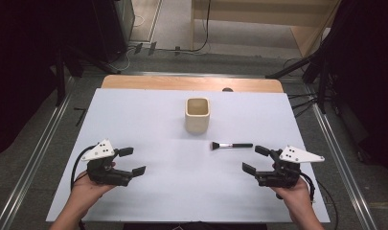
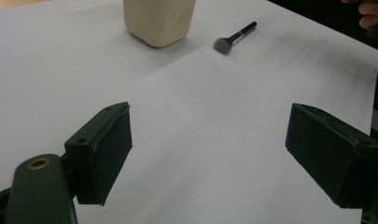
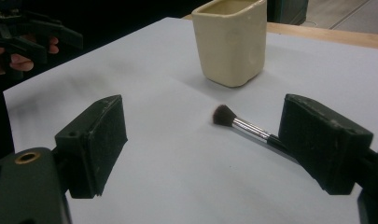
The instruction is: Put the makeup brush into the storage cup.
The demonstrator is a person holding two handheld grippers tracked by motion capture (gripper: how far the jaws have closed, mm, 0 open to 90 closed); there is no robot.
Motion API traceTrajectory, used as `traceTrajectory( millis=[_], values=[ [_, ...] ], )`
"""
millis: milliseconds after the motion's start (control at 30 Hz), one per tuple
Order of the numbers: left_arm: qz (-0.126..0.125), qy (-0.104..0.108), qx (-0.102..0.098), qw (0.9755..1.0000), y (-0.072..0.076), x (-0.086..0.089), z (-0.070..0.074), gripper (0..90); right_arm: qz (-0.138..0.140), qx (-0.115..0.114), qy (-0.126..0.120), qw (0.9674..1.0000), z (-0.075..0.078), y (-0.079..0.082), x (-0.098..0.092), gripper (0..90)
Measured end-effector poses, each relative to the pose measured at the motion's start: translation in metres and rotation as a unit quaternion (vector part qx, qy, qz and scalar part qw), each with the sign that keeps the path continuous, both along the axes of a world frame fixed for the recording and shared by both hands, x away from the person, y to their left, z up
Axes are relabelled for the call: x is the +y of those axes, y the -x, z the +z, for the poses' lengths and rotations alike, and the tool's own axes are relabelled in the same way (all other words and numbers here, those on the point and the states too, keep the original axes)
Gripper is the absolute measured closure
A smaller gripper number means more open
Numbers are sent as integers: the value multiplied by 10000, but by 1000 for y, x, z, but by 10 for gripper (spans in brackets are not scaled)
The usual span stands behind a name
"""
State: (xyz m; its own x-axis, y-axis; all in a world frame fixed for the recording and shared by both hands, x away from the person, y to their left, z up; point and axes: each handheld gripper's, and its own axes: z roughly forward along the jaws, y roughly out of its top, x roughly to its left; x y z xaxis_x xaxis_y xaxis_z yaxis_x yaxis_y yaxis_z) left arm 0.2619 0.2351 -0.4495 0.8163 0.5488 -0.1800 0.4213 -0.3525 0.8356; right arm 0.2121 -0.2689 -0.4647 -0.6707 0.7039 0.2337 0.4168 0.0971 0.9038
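Observation:
A cream square cup (image 1: 197, 115) stands upright near the middle of the white table sheet (image 1: 148, 196). A small makeup brush (image 1: 231, 144) with a black handle and dark bristles lies flat just right of and below the cup. My left gripper (image 1: 132, 161) rests at the lower left, open and empty. At the lower right my right gripper (image 1: 256, 158) is open too, a short way below the brush handle's end. In the left gripper view the cup (image 2: 158, 19) and brush (image 2: 233, 38) lie far ahead. In the right gripper view the brush (image 3: 245, 126) lies between the spread jaws, in front of the cup (image 3: 230, 39).
The wooden table edge (image 1: 191, 83) shows beyond the sheet's far side. Metal rails (image 1: 36, 158) run along both sides of the table, with dark stands and cables on the floor around it. The person's other hand (image 3: 18, 56) with its gripper shows at the upper left of the right gripper view.

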Motion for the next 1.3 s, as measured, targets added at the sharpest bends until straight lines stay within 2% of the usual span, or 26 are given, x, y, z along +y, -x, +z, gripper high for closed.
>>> traceTrajectory(
  millis=[67,533,933,1300],
  values=[
    [15,56,-24,10000,0,0,0,155,-3,-2,4,10000,0,0,0,162],
    [10,22,-77,10000,0,0,0,146,-38,-26,-14,10000,1,0,-1,162],
    [31,50,-131,9999,0,0,-1,144,-211,-66,-17,9998,0,-5,-3,163],
    [40,32,-136,9999,-1,0,-1,143,-318,-114,158,9993,-1,-14,0,163]
  ],
)
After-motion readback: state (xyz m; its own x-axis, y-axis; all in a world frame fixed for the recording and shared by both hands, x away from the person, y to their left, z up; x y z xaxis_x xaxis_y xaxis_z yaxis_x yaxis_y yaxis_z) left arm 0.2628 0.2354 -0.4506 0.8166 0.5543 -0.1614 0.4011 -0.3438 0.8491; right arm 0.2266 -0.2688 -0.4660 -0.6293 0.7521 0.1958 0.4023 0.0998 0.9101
